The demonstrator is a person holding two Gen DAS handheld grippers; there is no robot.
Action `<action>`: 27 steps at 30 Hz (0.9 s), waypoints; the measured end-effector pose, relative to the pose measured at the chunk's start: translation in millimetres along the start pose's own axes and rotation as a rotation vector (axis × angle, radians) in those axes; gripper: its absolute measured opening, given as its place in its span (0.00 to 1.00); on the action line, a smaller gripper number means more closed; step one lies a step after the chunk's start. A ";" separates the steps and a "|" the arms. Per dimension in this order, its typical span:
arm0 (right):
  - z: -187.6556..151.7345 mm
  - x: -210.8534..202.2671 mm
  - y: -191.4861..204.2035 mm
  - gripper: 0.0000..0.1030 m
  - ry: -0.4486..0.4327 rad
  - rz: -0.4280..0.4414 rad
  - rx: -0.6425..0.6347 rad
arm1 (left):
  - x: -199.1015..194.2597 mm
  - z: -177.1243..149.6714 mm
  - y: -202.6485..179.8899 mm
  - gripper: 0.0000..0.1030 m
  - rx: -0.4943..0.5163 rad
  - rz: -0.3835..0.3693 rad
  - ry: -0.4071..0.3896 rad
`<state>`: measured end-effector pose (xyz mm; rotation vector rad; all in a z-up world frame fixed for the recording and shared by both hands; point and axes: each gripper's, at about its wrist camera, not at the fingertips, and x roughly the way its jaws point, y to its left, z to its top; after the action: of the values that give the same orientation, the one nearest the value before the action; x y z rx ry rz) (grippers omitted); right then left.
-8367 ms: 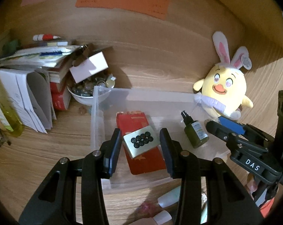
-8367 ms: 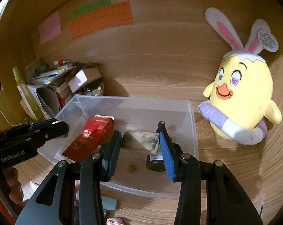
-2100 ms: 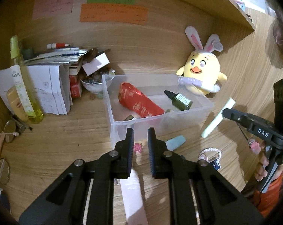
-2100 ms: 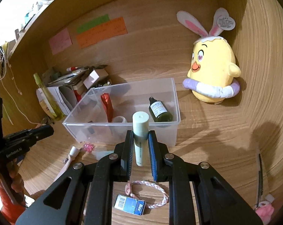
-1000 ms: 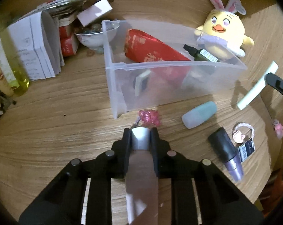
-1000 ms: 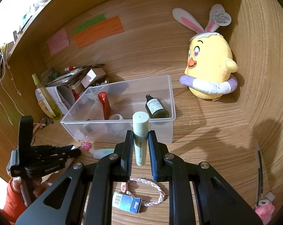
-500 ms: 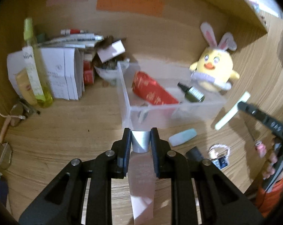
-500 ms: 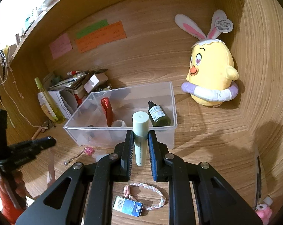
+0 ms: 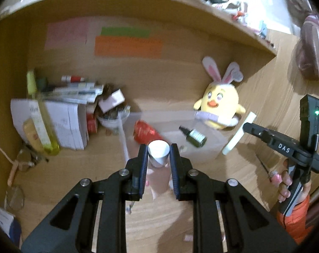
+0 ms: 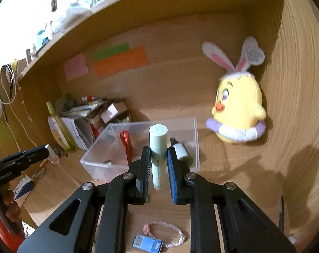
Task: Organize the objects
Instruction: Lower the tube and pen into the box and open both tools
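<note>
Nearest in the left wrist view, the left gripper [image 9: 158, 151] has its jaws drawn narrow and clamped on a pale pink tube [image 9: 158, 157] whose silvery cap end points forward between the pads, the body running back under the fingers. In the right wrist view the right gripper [image 10: 158, 155] is likewise pinched tight on a pale green tube [image 10: 158, 147], its flat white-green cap rising above the jaws. On the wooden desk beneath the right gripper, near the front edge, lie a pink braided bracelet [image 10: 170, 233] and a small blue packet [image 10: 147, 242] touching it; only the right wrist view shows these. Farther in, at mid-desk, sits the clear plastic bin [image 10: 196, 139], holding a red pouch [image 10: 126, 145] and a dark green dropper bottle [image 10: 181, 150]; in the left wrist view the bin [image 9: 123, 135] is blurred but the same pouch [image 9: 146, 132] and bottle [image 9: 193, 136] show. Only the left wrist view shows a person's hand [image 9: 286, 181] with an orange sleeve [image 9: 294, 217] gripping the other gripper's handle. At the back left corner stand a yellow spray bottle [image 9: 42, 126] and a stack of papers [image 9: 64, 122]; at the back right, against the wall, a yellow chick plush with rabbit ears [image 10: 237, 109]. Coloured notes [image 10: 119, 61] are stuck to the back wall.
</note>
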<state>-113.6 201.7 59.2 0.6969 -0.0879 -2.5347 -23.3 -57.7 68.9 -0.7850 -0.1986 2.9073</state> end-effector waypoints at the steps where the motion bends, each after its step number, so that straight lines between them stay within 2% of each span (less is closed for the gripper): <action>1: 3.0 -0.8 0.9 0.14 -0.010 -0.001 -0.004 | -0.6 3.8 -1.9 0.19 0.007 -0.003 -0.011; 7: 17.0 5.4 3.5 0.14 -0.040 -0.006 -0.018 | 4.6 26.4 -12.2 0.19 0.034 -0.010 -0.051; 19: 28.4 31.4 -2.1 0.14 -0.030 -0.029 -0.024 | 22.2 61.3 -11.9 0.19 -0.009 -0.012 -0.087; 24: 26.0 46.7 -7.1 0.14 -0.004 -0.068 -0.031 | 36.0 65.7 -11.4 0.19 0.006 0.043 -0.089; 27: 23.4 55.2 -9.1 0.14 0.012 -0.098 -0.039 | 53.0 63.4 -7.4 0.19 0.008 0.063 -0.057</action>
<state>-170.2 181.0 52.2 0.7180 -0.0004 -2.6175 -100.3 -48.3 98.3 -0.7206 -0.1707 2.9904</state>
